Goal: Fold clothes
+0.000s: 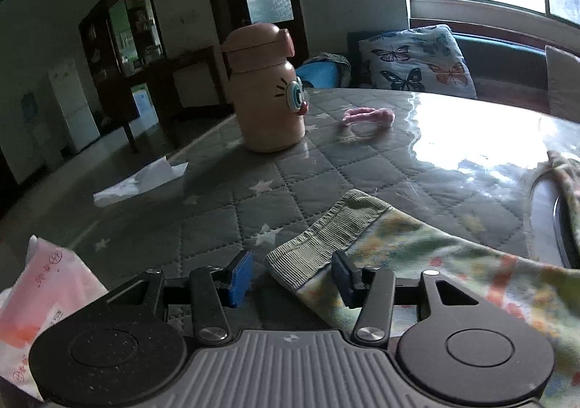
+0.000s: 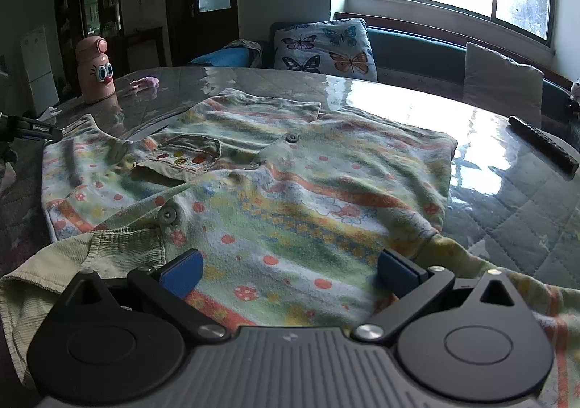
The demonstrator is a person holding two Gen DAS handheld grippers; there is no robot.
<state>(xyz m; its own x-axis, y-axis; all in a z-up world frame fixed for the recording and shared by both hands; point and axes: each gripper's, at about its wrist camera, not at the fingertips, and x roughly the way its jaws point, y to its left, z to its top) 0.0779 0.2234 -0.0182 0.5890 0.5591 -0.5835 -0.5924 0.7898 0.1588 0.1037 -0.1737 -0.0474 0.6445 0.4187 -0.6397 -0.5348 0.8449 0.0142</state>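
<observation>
Garment point(image 2: 275, 190): patterned shirt, spread on quilted surface point(image 2: 525, 219), centre of right view, partly rumpled.
Cuff point(image 1: 326, 226): ribbed, between left hand-held gripper point(image 1: 291, 275) fingers, lower centre.
Left hand-held gripper: released, low, level.
Right hand-held gripper point(image 2: 290, 272): released, straddling near hem, pointing along shirt's length.

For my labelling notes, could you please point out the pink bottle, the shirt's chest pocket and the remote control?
pink bottle point(image 1: 270, 107): left wrist view, middle of its body.
chest pocket point(image 2: 181, 156): right wrist view, its embroidered front.
remote control point(image 2: 543, 144): right wrist view, mid-length of its top.
</observation>
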